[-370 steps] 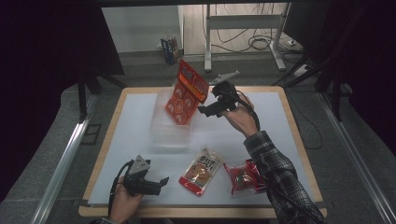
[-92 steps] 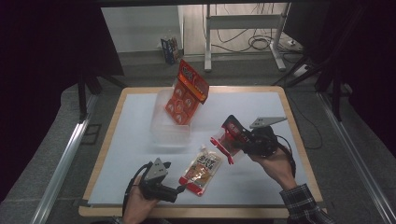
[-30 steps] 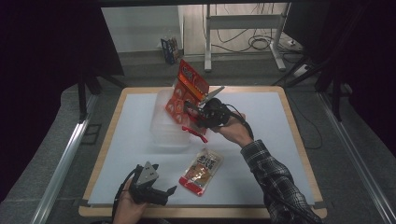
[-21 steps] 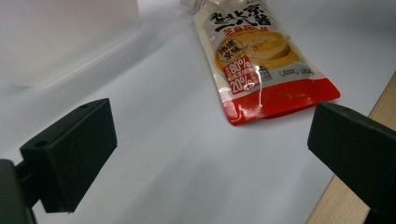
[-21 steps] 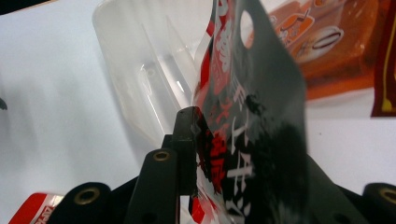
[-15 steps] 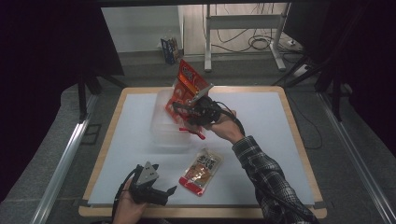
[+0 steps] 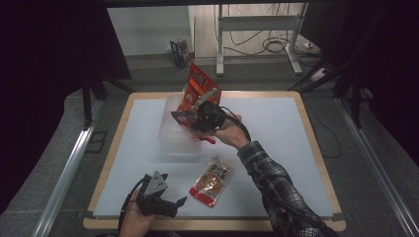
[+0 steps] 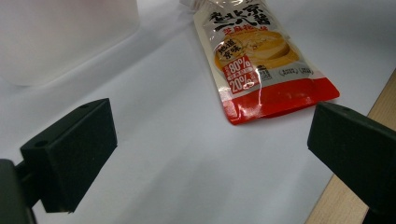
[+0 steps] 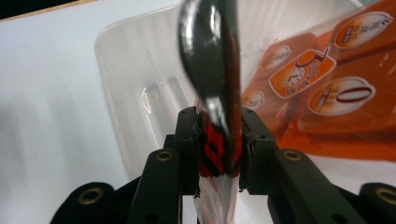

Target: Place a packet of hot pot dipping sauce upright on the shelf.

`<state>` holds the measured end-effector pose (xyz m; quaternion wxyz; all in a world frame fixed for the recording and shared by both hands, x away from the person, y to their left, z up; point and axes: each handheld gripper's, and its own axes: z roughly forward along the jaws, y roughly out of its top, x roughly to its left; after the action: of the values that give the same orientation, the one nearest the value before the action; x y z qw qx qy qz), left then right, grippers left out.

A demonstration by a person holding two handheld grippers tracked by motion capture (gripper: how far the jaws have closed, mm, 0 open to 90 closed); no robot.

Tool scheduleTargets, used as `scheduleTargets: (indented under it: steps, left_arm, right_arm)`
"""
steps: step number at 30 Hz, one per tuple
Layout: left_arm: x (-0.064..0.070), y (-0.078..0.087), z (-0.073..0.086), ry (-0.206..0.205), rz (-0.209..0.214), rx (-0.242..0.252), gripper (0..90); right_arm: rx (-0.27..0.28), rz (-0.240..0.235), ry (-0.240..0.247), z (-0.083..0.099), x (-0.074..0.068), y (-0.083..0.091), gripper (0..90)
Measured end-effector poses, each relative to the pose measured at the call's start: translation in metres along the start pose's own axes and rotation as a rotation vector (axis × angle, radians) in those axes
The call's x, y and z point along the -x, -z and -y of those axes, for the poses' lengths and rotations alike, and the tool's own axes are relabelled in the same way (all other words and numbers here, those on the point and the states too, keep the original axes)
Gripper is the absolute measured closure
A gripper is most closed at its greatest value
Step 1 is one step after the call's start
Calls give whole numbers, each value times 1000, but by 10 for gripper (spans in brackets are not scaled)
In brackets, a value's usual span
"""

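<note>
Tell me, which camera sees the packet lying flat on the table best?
The left gripper view: the flat packet lies close up, its print and red end sharp. The high view shows the flat packet small, lying beside the left gripper.

1. The place looks like a lab or test room, not a home.
2. The counter (image 7: 316, 148) is a white sheet on a wooden board, with dark curtains (image 7: 54, 59) on both sides.
3. Metal rails (image 7: 69, 168) run along the grey floor (image 7: 375, 197).
4. Behind it, loose cables (image 7: 276, 47) lie under a metal-legged frame (image 7: 257, 22).
</note>
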<state>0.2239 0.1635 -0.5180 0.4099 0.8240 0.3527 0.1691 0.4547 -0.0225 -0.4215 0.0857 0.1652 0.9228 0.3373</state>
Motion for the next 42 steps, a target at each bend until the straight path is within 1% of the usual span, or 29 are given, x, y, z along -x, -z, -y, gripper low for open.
scheduleTargets:
  steps: [15, 19, 21, 22, 23, 26, 27, 29, 30, 32, 37, 42]
  left_arm:
    - [0, -1, 0, -7, 4, -6, 13]
    - [1, -1, 0, -9, 4, -10, 13]
    - [1, -1, 0, -11, 3, -11, 14]
    - [2, -1, 0, -13, 4, -12, 14]
    - [2, -1, 0, -14, 4, -12, 14]
    - [2, -2, 0, -13, 6, -15, 14]
    - [2, -2, 0, -15, 5, -15, 14]
    - [2, -2, 0, -16, 6, -15, 14]
    - [2, -2, 0, -17, 6, -16, 14]
    - [2, -2, 0, -17, 5, -16, 14]
    - [2, -2, 0, -19, 5, -17, 14]
    - [3, -3, 0, -20, 5, -20, 14]
  right_arm:
    - [36, -11, 22, -15, -7, -15, 715]
    - [48, -25, 22, -14, -7, -21, 715]
    - [32, -35, 18, -10, -6, -27, 715]
    - [34, -37, 19, -8, -5, -28, 714]
    - [48, -46, 11, -5, -3, -29, 713]
    - [42, -61, 2, -6, -1, -28, 700]
    - [39, -56, 4, -6, -1, -28, 681]
    - [50, -32, 1, -8, -3, -26, 575]
    - [46, -24, -3, -8, -3, -25, 529]
    - [40, -15, -2, -8, -4, -23, 495]
    - [41, -18, -11, -2, -2, -13, 486]
    - [39, -22, -32, 9, 3, 4, 537]
